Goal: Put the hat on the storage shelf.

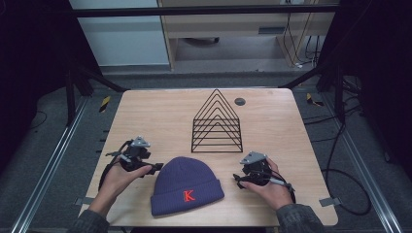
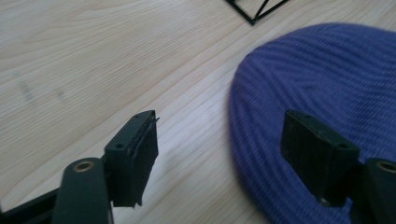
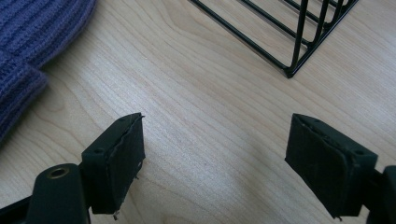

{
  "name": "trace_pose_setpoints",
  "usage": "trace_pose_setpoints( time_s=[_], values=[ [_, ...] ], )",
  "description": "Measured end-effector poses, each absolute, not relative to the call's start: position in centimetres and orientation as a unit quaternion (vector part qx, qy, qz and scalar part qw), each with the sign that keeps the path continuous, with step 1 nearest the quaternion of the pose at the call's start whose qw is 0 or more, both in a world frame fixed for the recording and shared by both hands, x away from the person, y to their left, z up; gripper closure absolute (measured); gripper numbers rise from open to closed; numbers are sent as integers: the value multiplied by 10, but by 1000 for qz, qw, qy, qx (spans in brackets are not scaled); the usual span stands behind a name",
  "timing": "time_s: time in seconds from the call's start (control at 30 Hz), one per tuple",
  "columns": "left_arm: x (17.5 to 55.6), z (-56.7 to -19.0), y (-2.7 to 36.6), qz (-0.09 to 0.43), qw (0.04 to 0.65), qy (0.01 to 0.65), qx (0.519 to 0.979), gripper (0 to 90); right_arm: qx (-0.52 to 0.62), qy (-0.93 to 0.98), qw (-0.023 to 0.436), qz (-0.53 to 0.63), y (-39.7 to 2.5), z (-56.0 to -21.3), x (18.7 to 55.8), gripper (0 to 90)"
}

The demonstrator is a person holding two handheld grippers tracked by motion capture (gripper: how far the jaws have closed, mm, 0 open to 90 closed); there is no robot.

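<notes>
Knit beanie [image 1: 187,185] lies flat at the near centre of the bench [image 1: 145,111], crown toward the far side, folded cuff with a red letter K toward the person. Dark blue-purple ribbed knit.

Handling, judged from the look of it: light, soft, fully limp. It will sag and fold from any single pinch and will not hold shape when lifted. Ribbed surface should give the pads good friction; no slip or breakage risk. The doubled cuff is the thickest part and the best place to pinch; one pinch at each cuff corner would let it hang evenly. The crown is a single layer lying flat on the wood, harder to get a jaw under.

Left tool [image 1: 154,168]: released, jaws wide apart, nothing between them. It sits just beside the hat's left edge. In the left gripper view the far jaw stands in front of the knit [image 2: 327,84], the near jaw over bare wood; contact cannot be confirmed.

Right tool [image 1: 237,180]: released, jaws wide, empty, over bare wood. Near the hat's right side but apart from it; hat edge [image 3: 32,37] shows at upper left in the right gripper view.

Black wire rack [image 1: 217,124] stands behind the hat, apart from it.
</notes>
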State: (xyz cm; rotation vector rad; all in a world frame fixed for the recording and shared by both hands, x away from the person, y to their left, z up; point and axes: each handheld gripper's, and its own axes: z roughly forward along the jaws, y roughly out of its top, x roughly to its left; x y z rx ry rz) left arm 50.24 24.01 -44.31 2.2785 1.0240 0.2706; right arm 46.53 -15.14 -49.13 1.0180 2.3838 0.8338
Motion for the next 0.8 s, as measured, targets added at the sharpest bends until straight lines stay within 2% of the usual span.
trace_pose_setpoints(
  time_s=[0.33,0.8],
  values=[
    [525,-449,209,87,282,369,881,388,361,863,199,293,-149,-494,466,205],
    [528,-464,195,72,248,353,899,430,361,863,193,295,-148,-493,467,194]
  ],
)
